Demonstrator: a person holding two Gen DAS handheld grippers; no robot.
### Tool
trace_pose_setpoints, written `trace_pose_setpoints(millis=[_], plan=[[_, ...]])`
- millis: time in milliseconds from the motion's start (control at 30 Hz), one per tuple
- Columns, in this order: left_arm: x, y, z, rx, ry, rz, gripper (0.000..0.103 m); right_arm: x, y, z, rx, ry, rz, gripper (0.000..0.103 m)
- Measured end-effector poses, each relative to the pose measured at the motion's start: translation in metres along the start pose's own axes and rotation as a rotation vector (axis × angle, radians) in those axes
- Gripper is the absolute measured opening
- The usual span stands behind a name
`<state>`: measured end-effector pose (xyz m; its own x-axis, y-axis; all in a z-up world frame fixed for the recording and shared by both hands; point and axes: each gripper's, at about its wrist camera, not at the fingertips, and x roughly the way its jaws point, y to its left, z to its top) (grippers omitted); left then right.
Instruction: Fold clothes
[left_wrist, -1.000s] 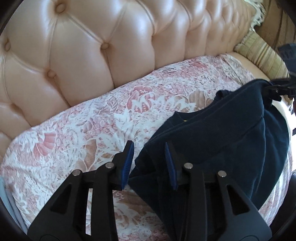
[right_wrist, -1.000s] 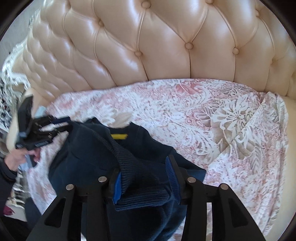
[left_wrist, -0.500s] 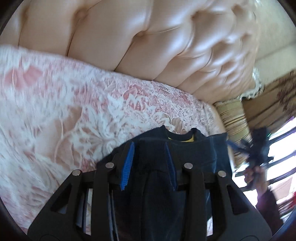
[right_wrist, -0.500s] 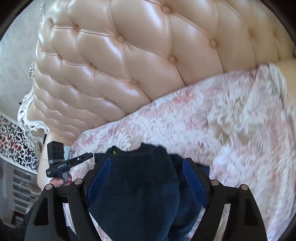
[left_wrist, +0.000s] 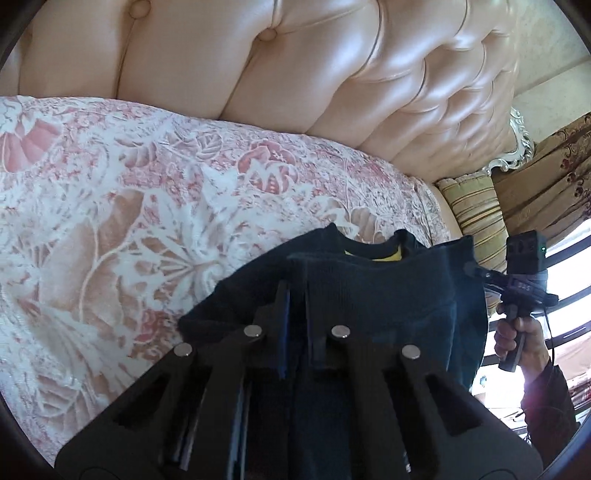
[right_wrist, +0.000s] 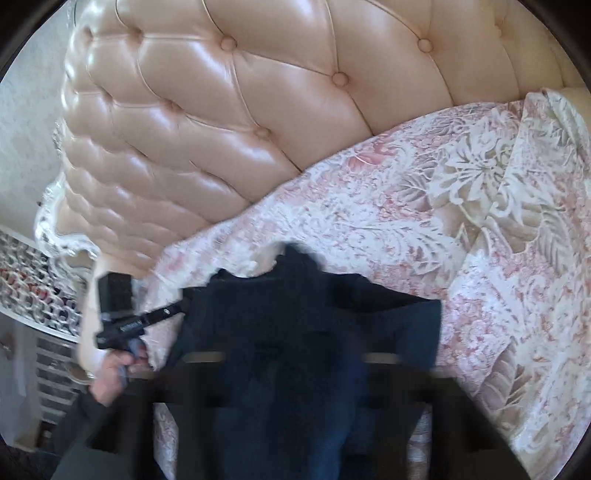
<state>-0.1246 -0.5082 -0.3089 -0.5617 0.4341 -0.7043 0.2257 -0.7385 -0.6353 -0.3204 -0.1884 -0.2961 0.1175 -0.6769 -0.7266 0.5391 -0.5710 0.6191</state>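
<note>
A dark navy sweater (left_wrist: 388, 295) with a yellow neck label hangs lifted between both grippers above a pink floral bedspread (left_wrist: 129, 221). My left gripper (left_wrist: 295, 295) is shut on the sweater's edge, its jaws nearly closed on the cloth. In the right wrist view the sweater (right_wrist: 295, 332) is blurred and covers my right gripper (right_wrist: 295, 354), whose fingers are hidden by the cloth. The right gripper also shows in the left wrist view (left_wrist: 524, 284), held in a hand at the sweater's far corner. The left gripper also shows in the right wrist view (right_wrist: 125, 317).
A tufted peach leather headboard (left_wrist: 295, 74) rises behind the bed. A striped pillow (left_wrist: 476, 214) lies at the bed's right end, with a patterned curtain (left_wrist: 554, 177) and window behind. A white ornate screen (right_wrist: 33, 288) stands at the left.
Both grippers have lifted the sweater off the bedspread and raised it; the left gripper's jaws closed tighter on the cloth. The right view is now motion-blurred.
</note>
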Motion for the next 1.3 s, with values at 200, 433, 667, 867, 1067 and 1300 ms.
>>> trace_pose_setpoints(millis=[200,433,667,867,1067,1300], plan=[[-0.033,-0.006,0.006,-0.003,-0.083,-0.025,0.007,-0.012,-0.003,0.0,0.016,-0.034,-0.019,0.016],[-0.018,0.008,0.013,-0.083,-0.088,0.006,0.007,-0.014,-0.005,0.003,0.041,-0.071,-0.056,0.016],[0.007,0.031,0.004,-0.154,-0.054,0.011,0.007,0.007,-0.023,0.0,0.091,-0.051,-0.105,0.016],[-0.005,0.043,-0.001,-0.231,-0.059,-0.048,0.023,0.009,-0.038,-0.005,0.159,-0.06,-0.053,0.017],[-0.067,0.05,-0.023,-0.244,-0.13,-0.059,0.041,-0.031,-0.034,-0.016,0.179,-0.129,0.004,0.039],[-0.084,0.031,-0.097,-0.243,-0.125,-0.101,0.041,-0.08,-0.016,-0.088,0.131,-0.166,0.075,0.046]])
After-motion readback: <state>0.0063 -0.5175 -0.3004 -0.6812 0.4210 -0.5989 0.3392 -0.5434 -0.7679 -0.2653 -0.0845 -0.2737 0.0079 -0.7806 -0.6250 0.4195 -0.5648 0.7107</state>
